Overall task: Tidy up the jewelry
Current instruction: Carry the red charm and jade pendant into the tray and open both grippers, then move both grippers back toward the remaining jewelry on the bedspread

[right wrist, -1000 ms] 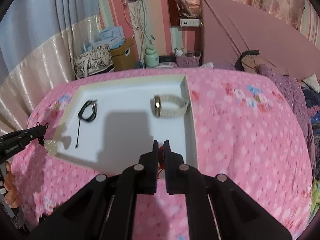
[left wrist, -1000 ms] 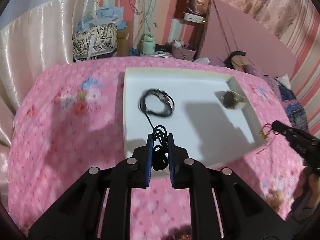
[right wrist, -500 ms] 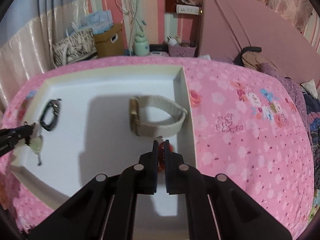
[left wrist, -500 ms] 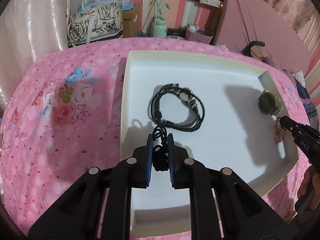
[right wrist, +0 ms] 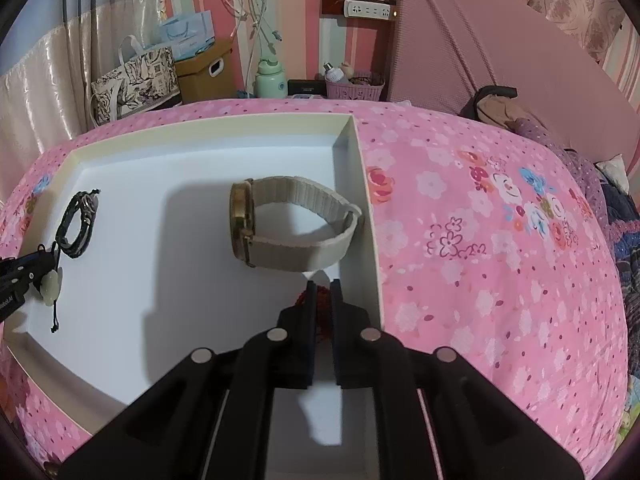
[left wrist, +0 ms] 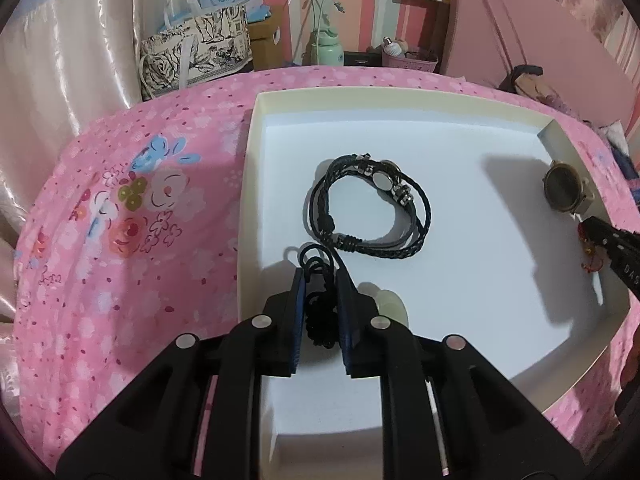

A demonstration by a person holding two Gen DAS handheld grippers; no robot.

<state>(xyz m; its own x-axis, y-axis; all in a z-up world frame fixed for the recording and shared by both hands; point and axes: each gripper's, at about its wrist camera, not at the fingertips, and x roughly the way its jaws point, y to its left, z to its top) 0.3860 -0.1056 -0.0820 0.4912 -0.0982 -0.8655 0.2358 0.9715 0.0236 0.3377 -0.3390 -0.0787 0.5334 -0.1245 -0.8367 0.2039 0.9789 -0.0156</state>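
A white tray [left wrist: 452, 104] lies on the pink bedspread. In it lie a black braided bracelet [left wrist: 370, 208] and a gold watch with a cream strap [right wrist: 288, 228]. My left gripper [left wrist: 322, 280] is shut on a black cord necklace [left wrist: 320, 316] with a pale jade pendant [right wrist: 51, 286], low over the tray's near left part, just before the bracelet. My right gripper [right wrist: 320, 286] is shut on a red string piece [right wrist: 322, 300], low over the tray by its right wall, just before the watch. The right gripper also shows in the left wrist view [left wrist: 592, 226].
The pink flowered bedspread [right wrist: 480, 240] surrounds the tray. Beyond the bed stand a patterned bag [left wrist: 192, 52], a cardboard box [right wrist: 208, 68], a green bottle [right wrist: 270, 80] and a small basket [right wrist: 354, 88]. Clothes [right wrist: 504, 108] lie at the far right by the headboard.
Both grippers have moved forward from the tray's near edge and down over its floor, each still holding its piece. The bracelet and watch look closer now.
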